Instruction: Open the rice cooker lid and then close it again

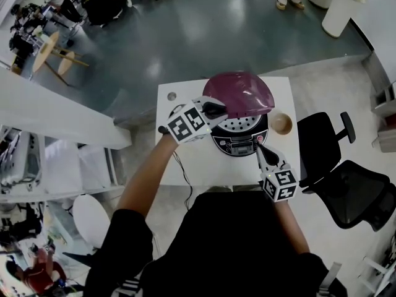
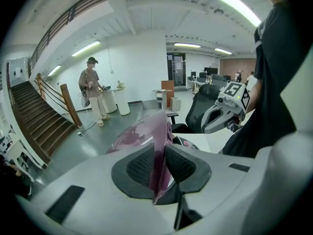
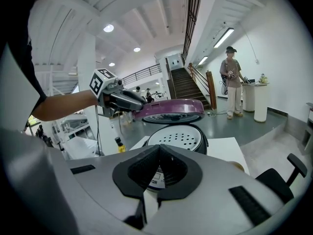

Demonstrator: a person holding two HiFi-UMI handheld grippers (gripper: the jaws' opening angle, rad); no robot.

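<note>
On the white tabletop (image 1: 185, 159), at the left, the left gripper (image 1: 213, 111) was seen with its ribbed black jaws closed narrowly on the thin edge of the rice cooker lid (image 1: 238, 91), the rim being pinched between the two pads. The lid, a smooth glossy maroon dome, was held raised and tilted above the rice cooker (image 1: 241, 138), which stood near the middle of the tabletop towards its far edge. The cooker's body was round and dark, with a control panel on its front; its open top was covered by a pale, round inner plate (image 3: 177, 137) pierced with small holes, and nothing beneath that plate could be made out. Just beside the cooker's front right, the right gripper (image 1: 260, 146) was held with its jaws pressed together and nothing between them. Further right, near the cooker, a small round tan cup (image 1: 281, 124) was seen; its contents could not be told. A black mesh office chair (image 1: 328, 147) stood beside the tabletop.
</note>
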